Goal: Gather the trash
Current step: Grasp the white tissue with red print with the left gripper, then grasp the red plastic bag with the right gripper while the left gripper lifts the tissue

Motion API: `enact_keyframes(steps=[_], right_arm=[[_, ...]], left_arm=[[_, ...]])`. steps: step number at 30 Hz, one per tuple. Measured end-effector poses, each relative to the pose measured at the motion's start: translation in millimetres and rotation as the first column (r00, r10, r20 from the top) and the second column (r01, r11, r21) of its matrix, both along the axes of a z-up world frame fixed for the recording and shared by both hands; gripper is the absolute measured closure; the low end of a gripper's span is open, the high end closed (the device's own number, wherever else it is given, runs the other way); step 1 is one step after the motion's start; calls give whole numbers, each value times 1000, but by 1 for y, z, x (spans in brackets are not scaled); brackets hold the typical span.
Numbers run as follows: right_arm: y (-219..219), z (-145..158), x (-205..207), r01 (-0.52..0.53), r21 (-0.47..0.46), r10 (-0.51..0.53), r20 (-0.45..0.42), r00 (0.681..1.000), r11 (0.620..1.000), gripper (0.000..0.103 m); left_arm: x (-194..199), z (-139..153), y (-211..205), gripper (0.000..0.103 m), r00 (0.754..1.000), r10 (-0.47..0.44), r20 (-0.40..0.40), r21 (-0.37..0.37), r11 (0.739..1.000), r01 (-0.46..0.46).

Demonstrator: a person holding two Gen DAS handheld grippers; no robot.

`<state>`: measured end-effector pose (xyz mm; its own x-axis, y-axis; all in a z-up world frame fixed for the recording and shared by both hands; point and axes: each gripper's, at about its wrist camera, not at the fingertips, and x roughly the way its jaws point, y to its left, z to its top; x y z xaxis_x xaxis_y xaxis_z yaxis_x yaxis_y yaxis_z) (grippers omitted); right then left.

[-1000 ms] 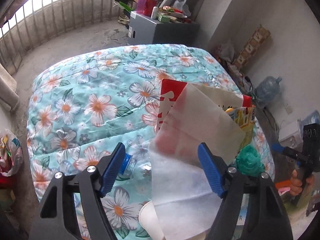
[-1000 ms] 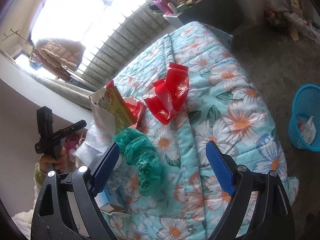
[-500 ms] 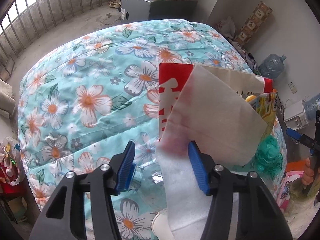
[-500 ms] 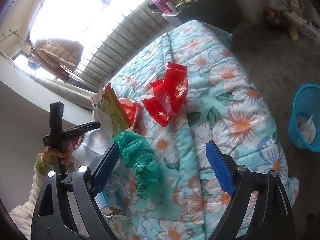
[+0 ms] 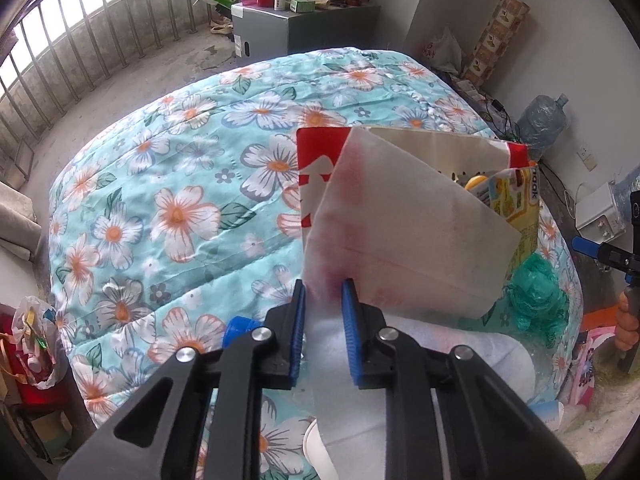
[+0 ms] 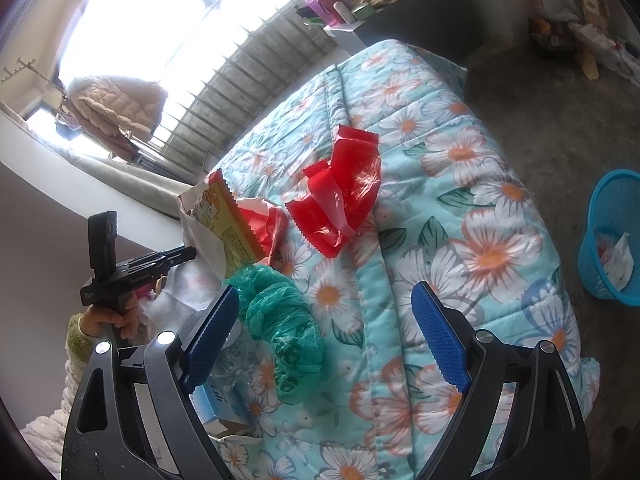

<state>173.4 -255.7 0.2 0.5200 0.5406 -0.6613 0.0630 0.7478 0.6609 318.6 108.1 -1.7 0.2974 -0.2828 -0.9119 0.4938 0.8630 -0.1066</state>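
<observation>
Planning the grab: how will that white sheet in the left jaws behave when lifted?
Probably floppy: the white sheet already folds and drapes over the trash beneath. Likely very light, being thin enough for red to show through. The left gripper pinches only an edge, so it may sag or swing.

Only "naok" reads, on the yellow snack packet (image 5: 516,196).

A white wrapper (image 5: 404,240), pink-stained and creased, stands tilted against a yellow snack bag (image 5: 516,204) on the flowered quilt. A crumpled green plastic bag (image 6: 284,328) lies beside them; a red wrapper (image 6: 340,196) lies farther off.
</observation>
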Motion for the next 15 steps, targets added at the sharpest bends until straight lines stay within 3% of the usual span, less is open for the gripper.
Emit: enact_keyframes(steps=[5, 15], right_arm=[[0, 1, -1, 0, -7, 0, -1, 1000, 1000, 19], [-4, -4, -2, 20, 24, -20, -17, 1000, 1000, 21]], left_arm=[[-5, 10, 9, 96, 1000, 19, 20, -18, 1000, -18], [-19, 36, 28, 99, 993, 70, 90, -84, 994, -63]])
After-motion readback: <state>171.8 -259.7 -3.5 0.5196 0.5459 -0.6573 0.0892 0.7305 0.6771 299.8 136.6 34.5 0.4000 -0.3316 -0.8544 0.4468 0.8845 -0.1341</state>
